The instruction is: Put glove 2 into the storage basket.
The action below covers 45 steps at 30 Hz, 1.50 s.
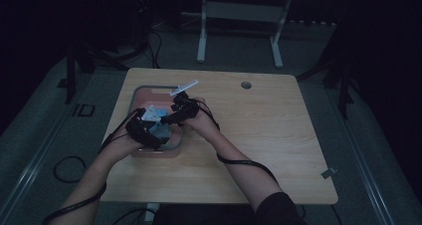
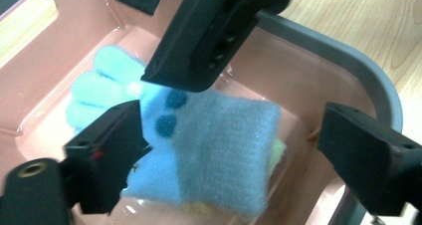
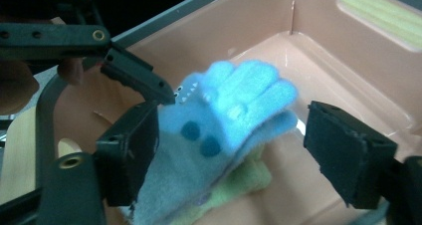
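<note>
A blue knitted glove (image 2: 219, 145) with dark dots and lighter turquoise fingers lies in a pink plastic tub (image 2: 308, 70) with a grey rim. It rests on a yellow-green cloth item (image 3: 249, 180). My left gripper (image 2: 234, 130) is open and hangs just over the tub, its jaws on either side of the glove's cuff end. My right gripper (image 3: 234, 130) is open too, with the glove (image 3: 219, 115) between its jaws; the left one touches the knit and the right one stands apart. In the high view both grippers, left (image 1: 149, 130) and right (image 1: 176, 113), meet over the tub (image 1: 144, 93).
The tub sits at the left of a wooden table (image 1: 278, 150) that has a round hole (image 1: 246, 84) near its far edge. Cables trail from both grippers over the near edge. A white table frame (image 1: 201, 41) stands on the floor beyond.
</note>
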Each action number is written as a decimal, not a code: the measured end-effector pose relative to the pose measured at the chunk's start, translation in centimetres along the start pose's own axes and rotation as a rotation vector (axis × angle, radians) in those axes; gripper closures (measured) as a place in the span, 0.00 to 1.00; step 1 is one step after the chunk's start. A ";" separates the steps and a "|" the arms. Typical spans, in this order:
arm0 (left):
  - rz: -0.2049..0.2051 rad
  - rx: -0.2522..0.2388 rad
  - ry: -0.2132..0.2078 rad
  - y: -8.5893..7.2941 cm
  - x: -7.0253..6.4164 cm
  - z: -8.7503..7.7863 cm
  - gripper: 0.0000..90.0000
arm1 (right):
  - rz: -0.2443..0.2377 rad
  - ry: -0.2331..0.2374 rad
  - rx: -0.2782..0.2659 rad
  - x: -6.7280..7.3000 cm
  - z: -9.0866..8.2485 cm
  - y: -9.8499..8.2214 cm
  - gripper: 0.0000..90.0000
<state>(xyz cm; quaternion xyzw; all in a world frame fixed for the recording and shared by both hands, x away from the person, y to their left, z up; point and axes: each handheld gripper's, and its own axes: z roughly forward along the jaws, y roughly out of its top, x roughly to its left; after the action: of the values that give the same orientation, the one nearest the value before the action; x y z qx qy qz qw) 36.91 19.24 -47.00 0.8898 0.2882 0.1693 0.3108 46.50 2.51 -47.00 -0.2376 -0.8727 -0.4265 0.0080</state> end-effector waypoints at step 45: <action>0.065 -0.177 -0.123 1.9 -7.8 0.7 0.10 | -0.120 0.013 -0.036 -1.3 -6.3 -8.4 0.20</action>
<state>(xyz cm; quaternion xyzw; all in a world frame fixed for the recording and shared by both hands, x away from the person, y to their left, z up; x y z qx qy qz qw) 31.94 12.88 -47.28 0.8765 0.2232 0.1492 0.3997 42.95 -7.11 -49.50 -0.1821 -0.8776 -0.4432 -0.0163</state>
